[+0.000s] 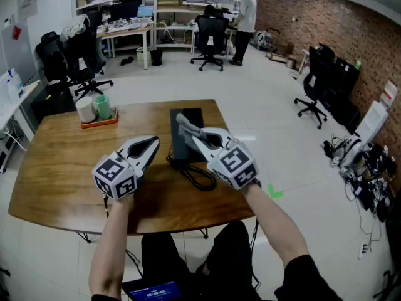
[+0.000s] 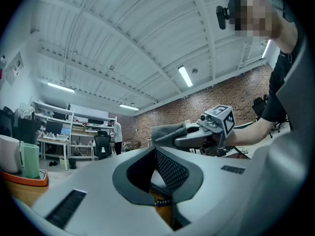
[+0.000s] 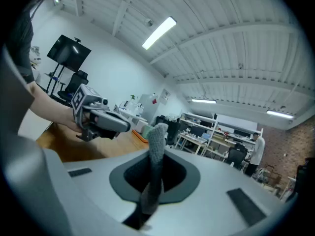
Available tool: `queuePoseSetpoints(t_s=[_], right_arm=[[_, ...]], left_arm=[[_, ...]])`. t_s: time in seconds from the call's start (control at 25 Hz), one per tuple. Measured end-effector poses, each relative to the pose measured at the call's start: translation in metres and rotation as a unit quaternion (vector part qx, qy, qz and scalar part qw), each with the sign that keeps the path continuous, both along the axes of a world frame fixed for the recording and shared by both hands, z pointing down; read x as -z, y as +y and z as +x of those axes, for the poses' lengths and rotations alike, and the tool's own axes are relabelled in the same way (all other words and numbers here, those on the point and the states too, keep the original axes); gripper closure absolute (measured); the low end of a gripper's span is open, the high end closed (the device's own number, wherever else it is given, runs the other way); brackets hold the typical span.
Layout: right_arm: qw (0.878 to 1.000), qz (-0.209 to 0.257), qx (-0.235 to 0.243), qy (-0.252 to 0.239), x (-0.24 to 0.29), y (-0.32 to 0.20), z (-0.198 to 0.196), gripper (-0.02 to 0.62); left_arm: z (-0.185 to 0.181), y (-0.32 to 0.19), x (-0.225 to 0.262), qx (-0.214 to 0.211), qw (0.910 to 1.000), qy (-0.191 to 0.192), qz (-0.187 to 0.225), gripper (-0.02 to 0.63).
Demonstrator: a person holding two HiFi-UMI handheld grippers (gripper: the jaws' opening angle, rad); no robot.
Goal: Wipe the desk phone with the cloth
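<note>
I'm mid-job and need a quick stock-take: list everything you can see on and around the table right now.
table: one, brown wood, centre of the head view
desk phone: one, dark, middle of the table
coiled cord: one, black, on the table at the phone's near end
tray: one, orange, far left of the table
white container: one, on the tray
green cup: one, on the tray, beside the white container
cloth: one, grey, over the phone, gripped
office chairs: several, black, on the floor around the room
person: one, light top, at the far shelves
left tool: white, jaws apart, empty, left of the phone
right tool: white, closed on the cloth, above the phone
</note>
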State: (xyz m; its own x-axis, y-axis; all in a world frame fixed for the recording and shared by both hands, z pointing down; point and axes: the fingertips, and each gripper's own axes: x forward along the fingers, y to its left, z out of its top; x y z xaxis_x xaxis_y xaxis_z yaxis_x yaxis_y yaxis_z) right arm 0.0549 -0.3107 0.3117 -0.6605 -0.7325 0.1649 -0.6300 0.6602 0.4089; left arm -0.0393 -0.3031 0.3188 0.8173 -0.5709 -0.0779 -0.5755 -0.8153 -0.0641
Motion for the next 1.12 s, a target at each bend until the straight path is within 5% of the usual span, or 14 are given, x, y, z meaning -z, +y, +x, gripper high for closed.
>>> queuePoseSetpoints(t_s=[0.44, 0.76, 1.12], right_arm=[[0.996, -0.014, -0.004, 0.091, -0.017, -0.104, -0.034, 0.571], [0.98, 0.004, -0.049, 0.193, -0.04, -0.151, -0.036, 0.572], [0.943, 0.061, 0.021, 0.326, -0.074, -0.077, -0.038, 0.571]], left_arm=[[0.008, -0.005, -0.022, 0.008, 0.9998, -0.02, 0.004, 0.609], [-0.004, -0.016, -0.026, 0.04, 0.9991, -0.004, -0.014, 0.607], [-0.006, -0.017, -0.023, 0.042, 0.999, -0.005, -0.016, 0.608]])
